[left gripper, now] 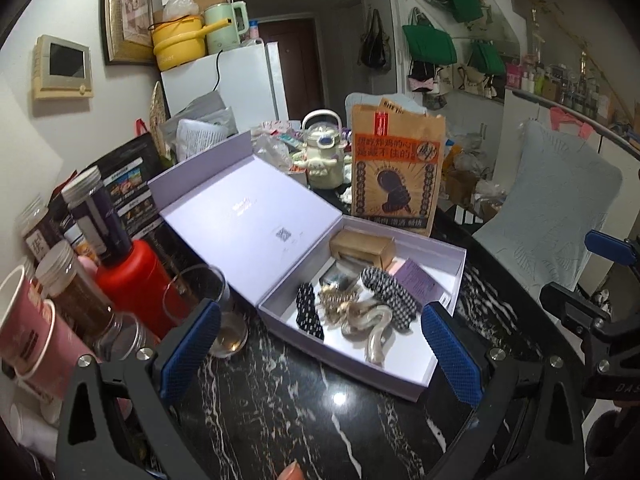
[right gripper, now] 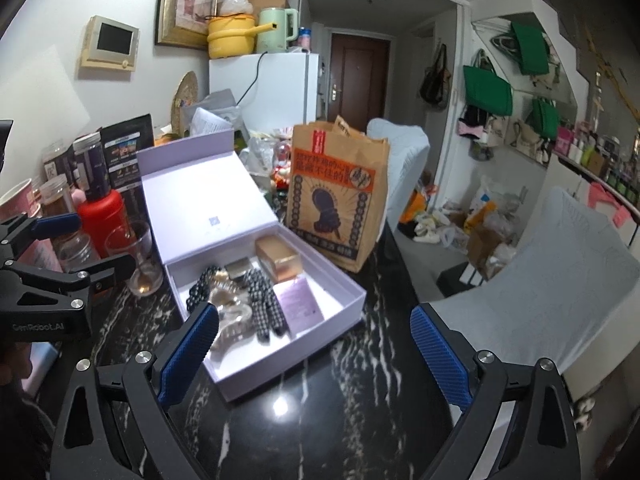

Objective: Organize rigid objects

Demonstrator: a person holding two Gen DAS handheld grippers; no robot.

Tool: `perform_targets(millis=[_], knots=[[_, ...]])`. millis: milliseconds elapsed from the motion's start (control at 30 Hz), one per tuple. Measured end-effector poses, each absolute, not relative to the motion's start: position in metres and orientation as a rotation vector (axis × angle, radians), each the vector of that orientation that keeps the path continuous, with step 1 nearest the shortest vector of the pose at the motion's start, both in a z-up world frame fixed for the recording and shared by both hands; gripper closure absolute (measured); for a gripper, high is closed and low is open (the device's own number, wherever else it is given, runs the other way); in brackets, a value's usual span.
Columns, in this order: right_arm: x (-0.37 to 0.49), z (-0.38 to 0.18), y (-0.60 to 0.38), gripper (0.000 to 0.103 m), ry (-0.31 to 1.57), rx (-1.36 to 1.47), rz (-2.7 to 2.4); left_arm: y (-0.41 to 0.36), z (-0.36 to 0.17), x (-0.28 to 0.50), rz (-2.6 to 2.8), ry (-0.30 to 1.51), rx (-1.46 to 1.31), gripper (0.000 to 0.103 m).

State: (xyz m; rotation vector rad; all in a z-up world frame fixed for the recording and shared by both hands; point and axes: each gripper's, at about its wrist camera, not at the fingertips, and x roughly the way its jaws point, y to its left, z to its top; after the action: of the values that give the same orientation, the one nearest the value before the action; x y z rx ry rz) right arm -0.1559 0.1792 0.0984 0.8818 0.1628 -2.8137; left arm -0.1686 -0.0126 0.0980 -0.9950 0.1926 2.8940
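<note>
An open lilac box (left gripper: pixel 416 390) (right gripper: pixel 352 300) lies on the black marble table, its lid (left gripper: pixel 256 224) (right gripper: pixel 200 208) folded back. Inside lie hair clips: a black beaded one (left gripper: pixel 310 316), a clear wavy one (left gripper: pixel 374 330), a houndstooth one (left gripper: pixel 388 294), plus a gold carton (left gripper: pixel 362 246) (right gripper: pixel 280 260) and a purple card (left gripper: pixel 418 280) (right gripper: pixel 300 306). My left gripper (left gripper: pixel 320 356) is open and empty just before the box. My right gripper (right gripper: pixel 314 356) is open and empty over the box's near corner.
A printed paper bag (left gripper: pixel 396 176) (right gripper: pixel 340 196) stands behind the box. A glass (left gripper: pixel 208 304) (right gripper: pixel 138 256), a red bottle (left gripper: pixel 132 280), jars and pink cups (left gripper: pixel 28 336) crowd the left. A cream teapot (left gripper: pixel 322 152) stands behind. A padded chair (left gripper: pixel 552 216) stands to the right.
</note>
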Motion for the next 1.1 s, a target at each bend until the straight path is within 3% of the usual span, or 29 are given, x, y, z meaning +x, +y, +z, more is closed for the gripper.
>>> perform_targets(millis=[567,1100], knots=[[-0.135,0.079,0.177,0.005,0.148,0.962,-2.827,-0.013,0.074,-0.152,2.844,0.098,-1.099,0.001],[-0.135,0.075,0.179,0.005,0.15,0.986,-2.824,-0.008,0.073,-0.15,2.837,0.117,-1.111,0.001]])
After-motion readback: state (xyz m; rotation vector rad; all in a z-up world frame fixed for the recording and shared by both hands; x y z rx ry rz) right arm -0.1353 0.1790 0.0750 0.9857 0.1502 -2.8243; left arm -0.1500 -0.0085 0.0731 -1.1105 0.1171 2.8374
